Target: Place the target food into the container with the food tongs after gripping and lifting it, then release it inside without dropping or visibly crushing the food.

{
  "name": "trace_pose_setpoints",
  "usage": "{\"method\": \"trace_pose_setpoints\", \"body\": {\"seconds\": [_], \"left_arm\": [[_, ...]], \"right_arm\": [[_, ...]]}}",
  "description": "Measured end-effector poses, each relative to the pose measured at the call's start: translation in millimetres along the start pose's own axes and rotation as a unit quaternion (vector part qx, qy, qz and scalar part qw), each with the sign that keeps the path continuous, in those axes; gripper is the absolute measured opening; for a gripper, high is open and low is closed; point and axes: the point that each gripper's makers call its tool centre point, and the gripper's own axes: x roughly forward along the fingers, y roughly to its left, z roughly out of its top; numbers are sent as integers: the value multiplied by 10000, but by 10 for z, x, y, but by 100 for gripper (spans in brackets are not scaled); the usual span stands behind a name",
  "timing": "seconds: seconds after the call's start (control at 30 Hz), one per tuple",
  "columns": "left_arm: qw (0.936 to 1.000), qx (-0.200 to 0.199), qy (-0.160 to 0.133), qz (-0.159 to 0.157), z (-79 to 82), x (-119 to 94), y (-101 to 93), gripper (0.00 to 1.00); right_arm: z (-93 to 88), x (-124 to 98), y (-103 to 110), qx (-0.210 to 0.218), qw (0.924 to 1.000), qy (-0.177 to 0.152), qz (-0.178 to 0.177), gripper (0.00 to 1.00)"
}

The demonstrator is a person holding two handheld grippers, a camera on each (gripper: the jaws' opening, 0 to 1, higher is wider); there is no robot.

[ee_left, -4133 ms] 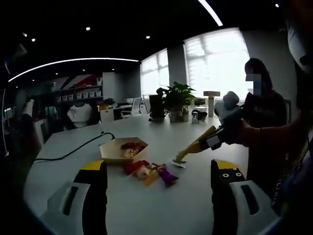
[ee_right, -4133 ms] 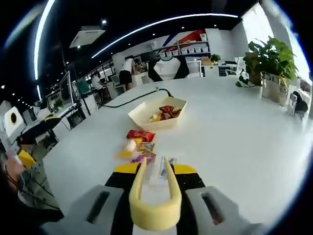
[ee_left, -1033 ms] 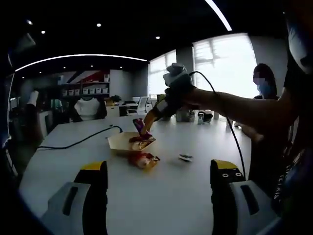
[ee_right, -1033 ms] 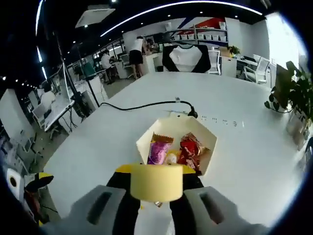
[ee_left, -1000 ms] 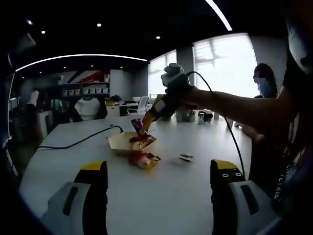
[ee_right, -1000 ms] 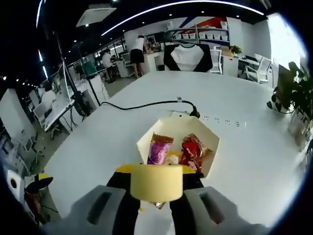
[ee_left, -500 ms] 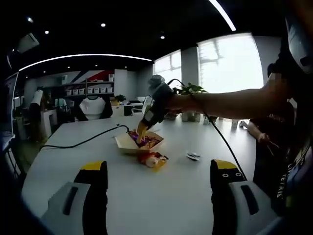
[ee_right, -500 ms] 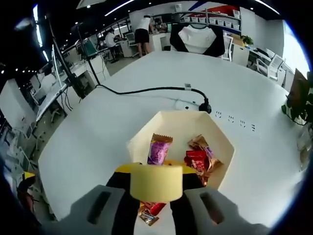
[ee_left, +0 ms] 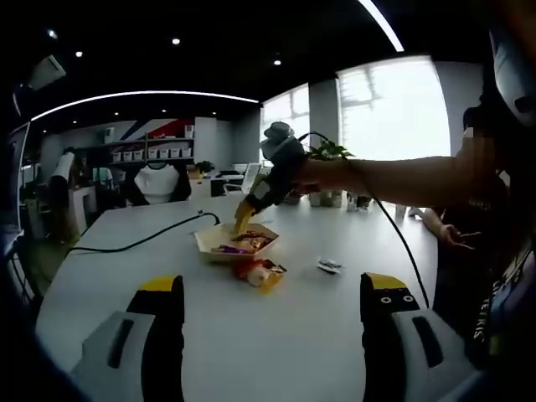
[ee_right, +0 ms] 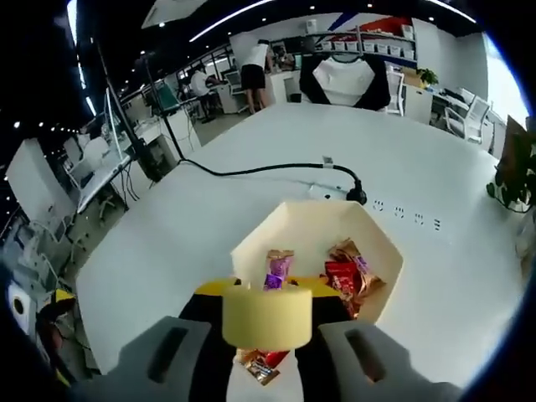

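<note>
purple sweet down in the box, tongs lifting clear

since half a second ago the purple sweet (ee_right: 275,270) has left the tongs (ee_right: 267,316) and now lies in the cream container (ee_right: 311,224), and our right gripper (ee_left: 266,179) has risen a little above the box instead of dipping into it. we hold the right gripper clamped on the yellow tongs, whose folded end fills the space between its jaws in the right gripper view; the tong tips (ee_left: 241,221) hang just above the container rim in the left gripper view, and we cannot tell whether they are parted. the left gripper (ee_left: 264,343) hangs open and empty over the white table (ee_left: 318,335), well apart from the work.

beside the purple sweet lie red wrappers (ee_right: 346,272), all inside the walls. just outside the box, near its front edge, a small heap of snacks (ee_left: 260,272) waits, and a small pale packet (ee_left: 327,265) lies apart to one side.

the risks we see: the light box could be nudged or tipped if the tips catch its rim on the way out; squeezing hard on the heaped wrappers would crush them; a loose pinch could drop one short of the box.
</note>
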Motion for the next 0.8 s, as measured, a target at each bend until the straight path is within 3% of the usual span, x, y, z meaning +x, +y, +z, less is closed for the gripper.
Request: {"method": "trace_pose_setpoints", "body": {"seconds": [0.2,0.47,0.7,0.8], "left_arm": [[9999,44,-93,-91,87,65,-47,92],[9988,40,-305,-389,252,190,-195,90],[9928,-110,-598,-1028,486,350,-441,79],[9891,-310,-650,-1281,535,440,-521,78]], "right_arm": [[70,-352,98,13,9985,-481,259,20],[45,-953,131,-95,9940,-1078,184,21],[-130,-1445,224,-181,9900,-1386,167,21],[-186,-1581,314,-25,9869,-1557,426,21]]}}
